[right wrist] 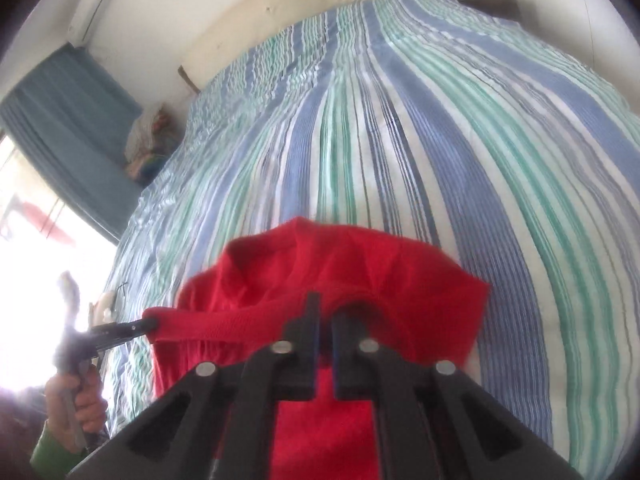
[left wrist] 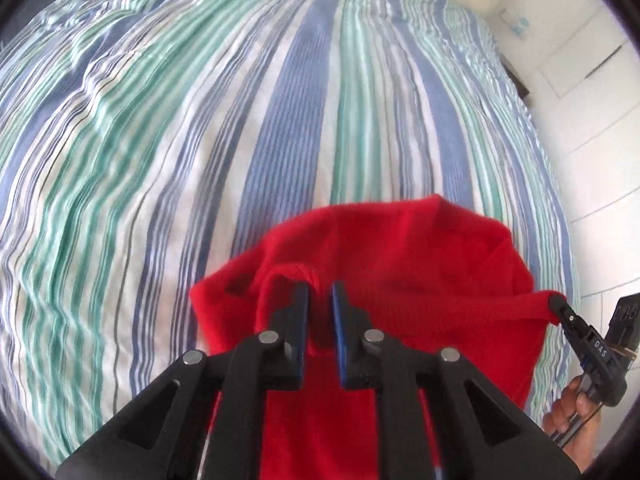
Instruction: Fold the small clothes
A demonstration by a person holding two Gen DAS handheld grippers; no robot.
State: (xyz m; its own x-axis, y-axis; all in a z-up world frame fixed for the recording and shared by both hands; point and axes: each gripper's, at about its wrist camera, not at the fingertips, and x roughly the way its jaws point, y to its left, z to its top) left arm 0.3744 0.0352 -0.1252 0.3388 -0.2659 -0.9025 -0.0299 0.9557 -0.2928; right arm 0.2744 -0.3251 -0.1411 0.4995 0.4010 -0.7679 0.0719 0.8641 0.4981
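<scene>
My left gripper is pinched narrow on one top corner of the red garment, my right gripper clamped on the other corner. Garment hangs stretched between them, lifted over the striped bedspread, near its edge

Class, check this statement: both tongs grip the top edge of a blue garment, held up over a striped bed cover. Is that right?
Not quite: the garment is red, not blue, as both wrist views show. The rest stands: the left tongs and right tongs grip its top edge, holding it up over the striped bed cover.
</scene>
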